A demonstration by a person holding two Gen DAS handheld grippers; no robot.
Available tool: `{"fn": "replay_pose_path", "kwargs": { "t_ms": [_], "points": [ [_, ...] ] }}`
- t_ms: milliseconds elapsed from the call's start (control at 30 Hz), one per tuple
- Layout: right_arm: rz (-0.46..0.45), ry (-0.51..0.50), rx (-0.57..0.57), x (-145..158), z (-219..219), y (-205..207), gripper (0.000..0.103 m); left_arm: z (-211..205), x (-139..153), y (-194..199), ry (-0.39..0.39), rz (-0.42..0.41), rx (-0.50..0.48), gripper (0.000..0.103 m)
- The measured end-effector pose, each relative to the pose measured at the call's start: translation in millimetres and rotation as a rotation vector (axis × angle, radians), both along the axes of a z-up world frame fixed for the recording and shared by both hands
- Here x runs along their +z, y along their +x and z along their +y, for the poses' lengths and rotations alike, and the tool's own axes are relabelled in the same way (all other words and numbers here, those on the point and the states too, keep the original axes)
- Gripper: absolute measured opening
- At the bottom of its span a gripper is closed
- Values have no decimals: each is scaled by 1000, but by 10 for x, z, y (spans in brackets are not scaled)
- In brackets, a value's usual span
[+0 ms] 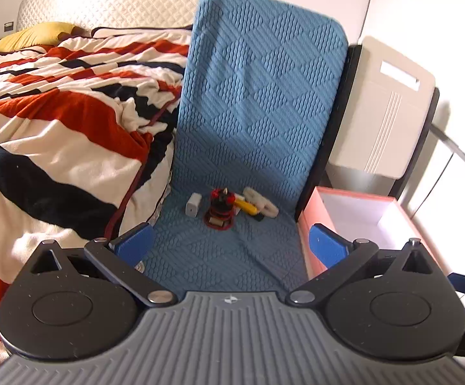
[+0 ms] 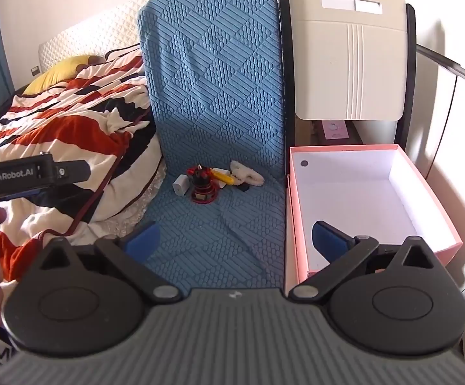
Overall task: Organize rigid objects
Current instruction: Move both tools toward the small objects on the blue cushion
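A small pile of objects lies at the back of a blue quilted chair seat (image 1: 219, 256): a red and black toy (image 1: 220, 207), a white charger block (image 1: 194, 204), a yellow tool (image 1: 247, 206), a white fluffy piece (image 1: 261, 202). The right wrist view shows the same toy (image 2: 202, 184), charger (image 2: 180, 185), yellow tool (image 2: 223, 176) and fluffy piece (image 2: 247, 175). My left gripper (image 1: 231, 243) is open, well short of the pile, nothing between its blue pads. My right gripper (image 2: 232, 240) is open too, one finger (image 2: 327, 237) over the pink box (image 2: 300, 224).
The pink box (image 1: 312, 224) with a white inside stands to the right of the seat, with nothing in it. A bed with a striped red, white and navy blanket (image 1: 56, 122) is on the left. A white chair back (image 2: 348, 51) rises behind the box. A hand holds the left gripper's handle (image 2: 23, 173).
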State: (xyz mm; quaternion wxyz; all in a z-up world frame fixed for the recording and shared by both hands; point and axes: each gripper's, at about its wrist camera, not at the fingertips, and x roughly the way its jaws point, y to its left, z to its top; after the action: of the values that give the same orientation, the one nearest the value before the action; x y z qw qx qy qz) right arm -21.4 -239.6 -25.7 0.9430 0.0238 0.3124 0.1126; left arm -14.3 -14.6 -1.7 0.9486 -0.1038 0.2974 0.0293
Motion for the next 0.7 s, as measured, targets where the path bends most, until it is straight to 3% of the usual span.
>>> {"fn": "replay_pose_path", "kwargs": {
  "t_ms": [700],
  "points": [
    [-58, 18, -5, -402, -237, 55, 103, -125, -331, 77, 27, -26, -35, 103]
  ]
}}
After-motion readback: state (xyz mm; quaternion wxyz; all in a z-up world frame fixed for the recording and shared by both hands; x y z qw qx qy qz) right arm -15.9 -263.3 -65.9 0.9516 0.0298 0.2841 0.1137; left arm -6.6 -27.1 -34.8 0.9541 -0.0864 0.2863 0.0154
